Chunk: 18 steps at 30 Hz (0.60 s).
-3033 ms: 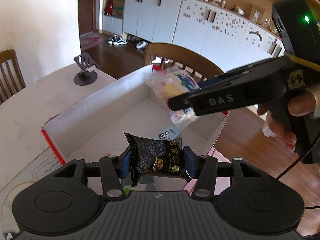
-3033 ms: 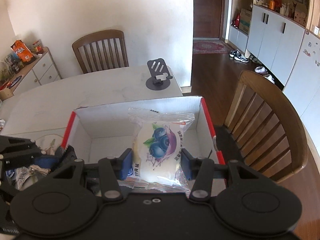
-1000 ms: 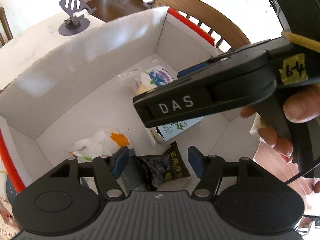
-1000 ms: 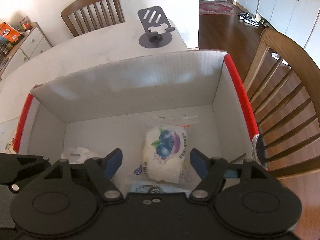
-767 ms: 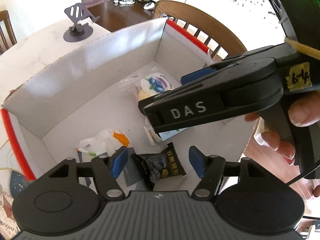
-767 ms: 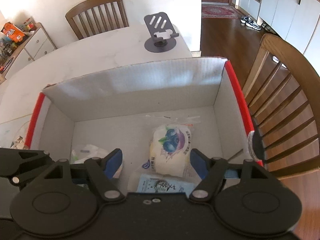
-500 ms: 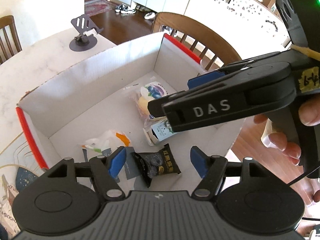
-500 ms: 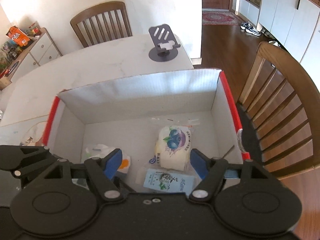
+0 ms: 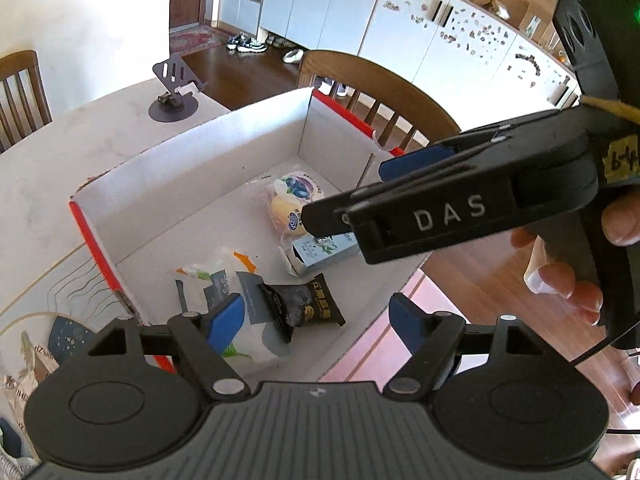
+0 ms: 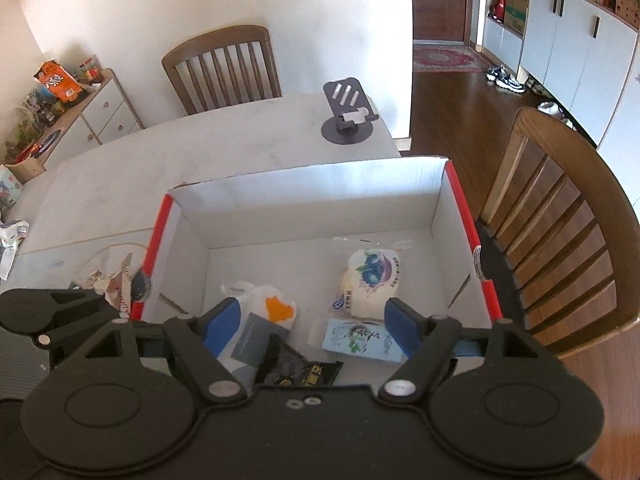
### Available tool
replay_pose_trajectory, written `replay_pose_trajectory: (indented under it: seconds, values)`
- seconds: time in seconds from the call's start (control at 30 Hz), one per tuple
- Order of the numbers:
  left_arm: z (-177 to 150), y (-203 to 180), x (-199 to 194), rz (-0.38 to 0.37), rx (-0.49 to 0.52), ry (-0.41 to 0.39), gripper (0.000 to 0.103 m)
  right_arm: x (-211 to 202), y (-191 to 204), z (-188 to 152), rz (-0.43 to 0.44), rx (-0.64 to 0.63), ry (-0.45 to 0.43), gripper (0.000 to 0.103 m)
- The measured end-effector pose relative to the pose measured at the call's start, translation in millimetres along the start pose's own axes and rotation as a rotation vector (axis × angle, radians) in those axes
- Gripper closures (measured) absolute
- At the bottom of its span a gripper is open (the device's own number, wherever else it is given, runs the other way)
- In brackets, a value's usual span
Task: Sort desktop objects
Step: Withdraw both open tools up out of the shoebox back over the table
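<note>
While apart — black packet (image 9: 301, 307) below left gripper (image 9: 316, 316)

White box (image 10: 312, 200), red rims, open, at counter's right edge. Inside, flat: blueberry bun packet (image 10: 370, 280), pale-blue carton (image 10: 360, 340), black snack pouch (image 9: 302, 308), white-orange wrapper (image 10: 268, 306).

Wooden chairs (image 10: 224, 70), white cabinets (image 9: 320, 4)

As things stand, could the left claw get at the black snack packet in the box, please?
Probably yes: the left claw is open above the box, and the black snack packet lies uncovered between its fingers, with nothing in the way.
</note>
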<state>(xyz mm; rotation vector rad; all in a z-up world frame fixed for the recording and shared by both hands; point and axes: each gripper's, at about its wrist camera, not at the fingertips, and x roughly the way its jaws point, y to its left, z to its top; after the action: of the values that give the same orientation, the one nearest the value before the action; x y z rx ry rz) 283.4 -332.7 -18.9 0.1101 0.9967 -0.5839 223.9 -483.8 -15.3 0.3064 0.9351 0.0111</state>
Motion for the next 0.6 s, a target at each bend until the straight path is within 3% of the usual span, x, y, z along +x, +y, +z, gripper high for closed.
replay_pose_trajectory:
  seconds: [0.6]
  values:
    - [-33, 16, -58, 0.012, 0.009, -0.109, 0.013, -39, 35, -29, -0.026, 0.022, -0.124, 0.015]
